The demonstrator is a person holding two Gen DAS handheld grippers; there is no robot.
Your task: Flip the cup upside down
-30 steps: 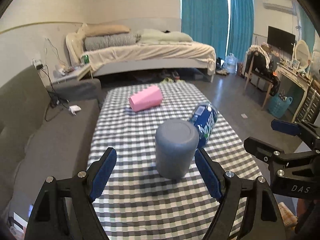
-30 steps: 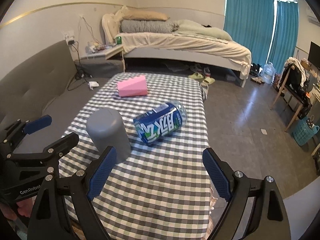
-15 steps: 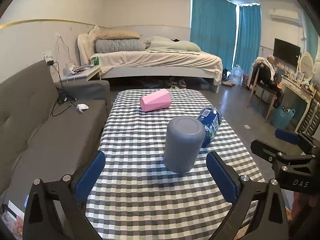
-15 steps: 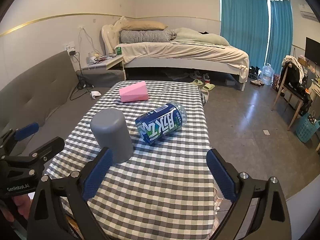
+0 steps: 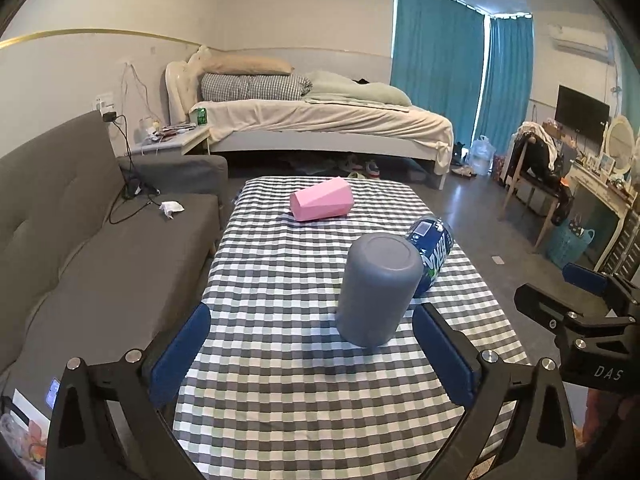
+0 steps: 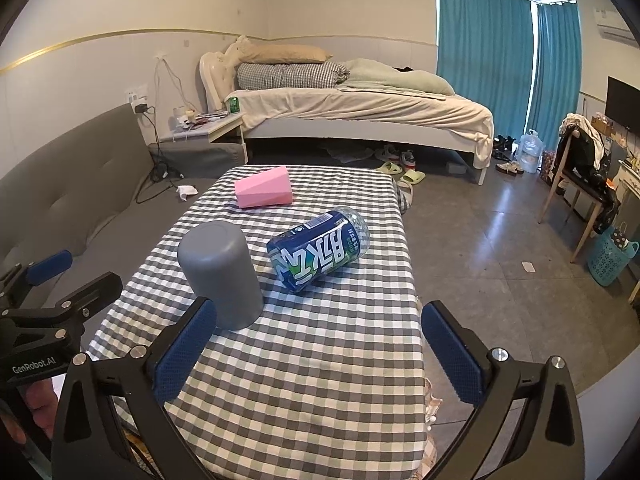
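Observation:
A grey cup (image 5: 376,288) stands mouth down on the checkered table (image 5: 280,380), its flat base facing up; it also shows in the right wrist view (image 6: 220,272). My left gripper (image 5: 316,352) is open and empty, held back from the cup near the table's front edge. My right gripper (image 6: 316,348) is open and empty, to the right of the cup and also back from it. Each gripper appears at the edge of the other's view.
A blue bottle (image 6: 320,252) lies on its side just right of the cup. A pink cup (image 5: 322,204) lies on its side at the table's far end. A grey sofa (image 5: 80,248) runs along the left; open floor lies to the right.
Both grippers have drawn back and risen away from the grey cup, which stays standing mouth down. The left jaws have widened.

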